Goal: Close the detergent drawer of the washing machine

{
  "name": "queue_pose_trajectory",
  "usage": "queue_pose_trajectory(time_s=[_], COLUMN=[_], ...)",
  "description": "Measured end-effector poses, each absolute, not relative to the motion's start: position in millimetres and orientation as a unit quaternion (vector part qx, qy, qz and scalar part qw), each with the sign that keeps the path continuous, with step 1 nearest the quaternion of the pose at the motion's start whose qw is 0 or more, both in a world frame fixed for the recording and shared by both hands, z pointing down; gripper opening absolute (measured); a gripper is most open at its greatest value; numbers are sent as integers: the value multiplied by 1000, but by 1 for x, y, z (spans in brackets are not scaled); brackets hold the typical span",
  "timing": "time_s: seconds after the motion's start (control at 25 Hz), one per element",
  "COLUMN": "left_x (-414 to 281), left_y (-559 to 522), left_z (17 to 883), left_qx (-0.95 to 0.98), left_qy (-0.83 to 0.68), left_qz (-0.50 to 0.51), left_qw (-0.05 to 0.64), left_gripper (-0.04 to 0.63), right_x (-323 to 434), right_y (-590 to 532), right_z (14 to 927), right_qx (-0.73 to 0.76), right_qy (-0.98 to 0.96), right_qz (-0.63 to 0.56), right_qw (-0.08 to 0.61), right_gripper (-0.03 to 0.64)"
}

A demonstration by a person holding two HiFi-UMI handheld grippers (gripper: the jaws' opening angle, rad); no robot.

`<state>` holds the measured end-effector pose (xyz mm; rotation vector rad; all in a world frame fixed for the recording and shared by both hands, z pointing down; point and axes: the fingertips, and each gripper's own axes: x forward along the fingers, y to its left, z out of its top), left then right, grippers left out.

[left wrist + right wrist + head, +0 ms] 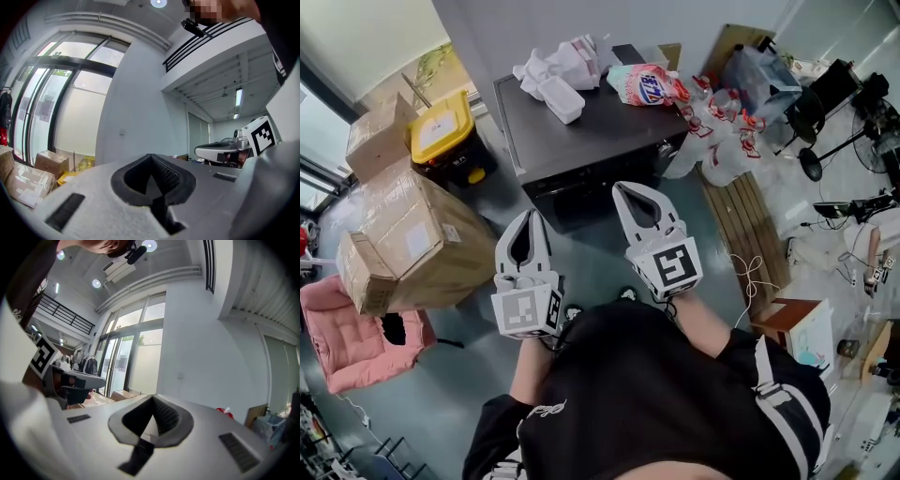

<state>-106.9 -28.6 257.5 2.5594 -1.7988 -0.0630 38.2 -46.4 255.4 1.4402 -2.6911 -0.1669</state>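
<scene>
Left hand-held gripper (528, 216) and right hand-held gripper (630, 187), both closed and empty, face the dark grey boxy washing machine (581, 141) ahead. Its detergent drawer, probably on the shadowed front, wants a square closed-tip push.

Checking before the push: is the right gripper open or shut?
Shut: the right gripper has its jaws meeting at the tips, nothing between them.

Bright window daylight, sharp focus, dark fisheye-warped corners
</scene>
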Motion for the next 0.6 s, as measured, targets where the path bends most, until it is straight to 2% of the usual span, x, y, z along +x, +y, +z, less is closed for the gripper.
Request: queue_pose_trajectory(time_s=[0.6], left_x=[-101], left_y=[-26], left_z=[268], left_qx=[819], left_qy=[-573], left_qz=[-12], left_qw=[13], left_gripper=[6], right_x=[51], right_y=[-45], right_z=[265], right_qx=[483], right_qy=[-872], right_qz=[-49], right_qw=[52], right_gripper=[5])
